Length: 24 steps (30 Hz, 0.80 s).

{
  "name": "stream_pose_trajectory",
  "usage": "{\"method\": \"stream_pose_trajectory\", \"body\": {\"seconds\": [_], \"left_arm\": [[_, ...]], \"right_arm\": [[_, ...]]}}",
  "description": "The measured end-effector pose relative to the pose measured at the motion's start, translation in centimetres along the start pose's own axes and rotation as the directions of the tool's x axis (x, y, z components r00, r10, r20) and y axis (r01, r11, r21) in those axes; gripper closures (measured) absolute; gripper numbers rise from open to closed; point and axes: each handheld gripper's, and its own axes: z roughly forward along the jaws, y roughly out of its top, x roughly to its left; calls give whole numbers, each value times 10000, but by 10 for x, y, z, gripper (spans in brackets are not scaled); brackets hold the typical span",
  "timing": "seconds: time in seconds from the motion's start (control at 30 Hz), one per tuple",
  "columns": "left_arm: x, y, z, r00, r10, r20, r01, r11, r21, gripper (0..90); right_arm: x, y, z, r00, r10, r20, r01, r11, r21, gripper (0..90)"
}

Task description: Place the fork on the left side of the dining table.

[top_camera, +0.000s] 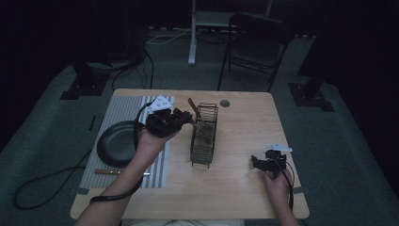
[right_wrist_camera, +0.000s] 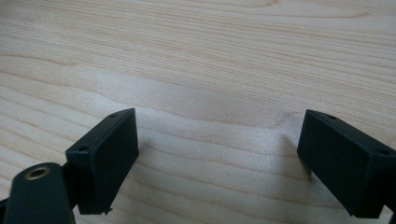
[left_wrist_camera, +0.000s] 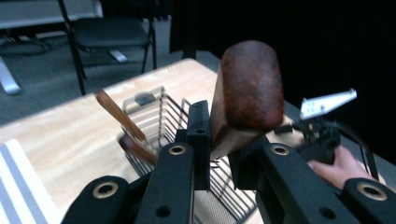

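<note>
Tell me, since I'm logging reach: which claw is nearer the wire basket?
Left. The left claw, shut on a wooden handle, is right beside the wire basket. The right claw is open above bare table, well off to the basket's right.

Each black tool [top_camera: 165, 121] has brass-ringed screw holes, a trailing black cable and a pale plate.

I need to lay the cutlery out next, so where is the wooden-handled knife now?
In the high view, the wooden-handled knife lies flat on the near edge of the grey striped placemat, on the table's left, just in front of the round black plate.
</note>
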Motion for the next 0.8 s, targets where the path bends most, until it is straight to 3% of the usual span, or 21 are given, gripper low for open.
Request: {"method": "stream_pose_trajectory", "body": {"seconds": [0.07, 0.3, 0.4, 0.63, 0.73, 0.77, 0.8], "left_arm": [[3, 8, -4, 9998, 55, -195, -59, 9998, -184, 804], [27, 31, -19, 9977, -475, -486, 435, 9958, -801, 804], [39, 36, -25, 9946, -670, -797, 590, 9933, -996, 804], [71, 35, -35, 9816, -1201, -1487, 1043, 9884, -1100, 804], [85, 30, -36, 9722, -1368, -1902, 1186, 9875, -1042, 804], [90, 27, -37, 9659, -1485, -2122, 1273, 9857, -1104, 804], [90, 27, -37, 9659, -1485, -2122, 1273, 9857, -1104, 804]], "right_arm": [[0, 0, 0, 10000, 2, 1, -2, 10000, -4, 121], [0, 0, 0, 10000, -16, 5, 16, 10000, -9, 121], [0, 0, 0, 10000, -9, 8, 9, 10000, -11, 121], [0, 0, 0, 10000, -7, 6, 7, 10000, -13, 121], [0, 0, 0, 10000, -5, 5, 5, 10000, -21, 121], [0, 0, 0, 10000, -4, 6, 4, 10000, -22, 121], [0, 0, 0, 10000, -4, 6, 4, 10000, -22, 121]]}}
